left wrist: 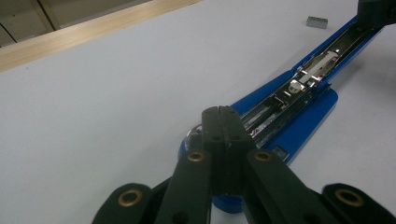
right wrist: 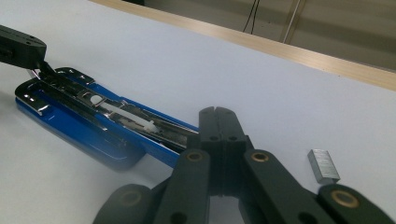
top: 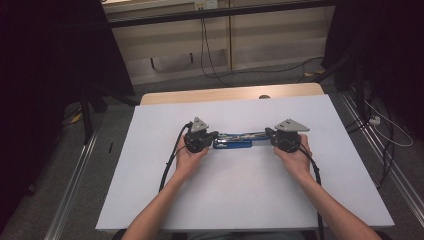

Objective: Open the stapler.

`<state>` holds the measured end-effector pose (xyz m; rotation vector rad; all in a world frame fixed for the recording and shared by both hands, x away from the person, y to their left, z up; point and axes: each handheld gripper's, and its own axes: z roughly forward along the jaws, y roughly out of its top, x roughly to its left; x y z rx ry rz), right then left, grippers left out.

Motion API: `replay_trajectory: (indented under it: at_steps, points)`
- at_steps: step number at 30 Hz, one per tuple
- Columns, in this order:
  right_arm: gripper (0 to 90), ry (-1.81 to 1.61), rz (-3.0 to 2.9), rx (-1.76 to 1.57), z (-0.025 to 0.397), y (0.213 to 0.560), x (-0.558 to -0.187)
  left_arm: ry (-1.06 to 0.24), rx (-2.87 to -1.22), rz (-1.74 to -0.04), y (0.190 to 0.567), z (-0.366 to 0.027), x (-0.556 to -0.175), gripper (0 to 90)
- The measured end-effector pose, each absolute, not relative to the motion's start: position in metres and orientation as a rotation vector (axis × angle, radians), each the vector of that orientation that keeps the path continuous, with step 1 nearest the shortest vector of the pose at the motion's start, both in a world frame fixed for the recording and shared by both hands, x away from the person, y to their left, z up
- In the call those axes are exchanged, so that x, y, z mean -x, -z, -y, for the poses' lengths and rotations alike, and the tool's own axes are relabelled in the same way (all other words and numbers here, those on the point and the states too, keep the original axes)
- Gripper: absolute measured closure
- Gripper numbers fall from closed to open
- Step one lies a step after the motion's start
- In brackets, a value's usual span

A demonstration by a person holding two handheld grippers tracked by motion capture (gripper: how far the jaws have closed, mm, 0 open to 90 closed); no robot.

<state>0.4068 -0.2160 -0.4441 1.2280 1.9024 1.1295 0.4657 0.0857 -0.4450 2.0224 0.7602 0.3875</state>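
Forearms enter from the near edge of the table [top: 150,200], each hand steering a gripper toward the middle. Between them lies a blue stapler [top: 232,142], swung open so its metal staple channel [left wrist: 299,81] faces up, apparently for reloading. 1 strip of staples [right wrist: 323,165] waits on the table just beside the right gripper [right wrist: 219,112]. Its jaws are pressed together at the stapler's far arm, seemingly steadying it. Jaws of the left gripper [left wrist: 222,112] are likewise together, over the stapler's other end; whether either pinches metal I cannot tell. No brand or writing is readable.
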Motion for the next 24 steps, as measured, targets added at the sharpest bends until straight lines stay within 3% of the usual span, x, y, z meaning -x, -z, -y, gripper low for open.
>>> replay_trajectory:
  at_steps: [11, 21, 24]
  points:
    - [90.0, -1.136, -1.91, -1.25, 0.2167, 0.4461, -0.4074, -0.393, -1.998, -0.752, 0.4403, -0.0857, -0.4641, 89.9]
    - [86.2, -1.197, -1.897, -1.249, 0.2189, 0.4434, -0.4071, -0.388, -1.996, -0.746, 0.4384, -0.0833, -0.461, 81.9]
    - [83.8, -1.216, -1.896, -1.25, 0.2192, 0.4425, -0.407, -0.406, -1.982, -0.75, 0.436, -0.0836, -0.4601, 76.0]
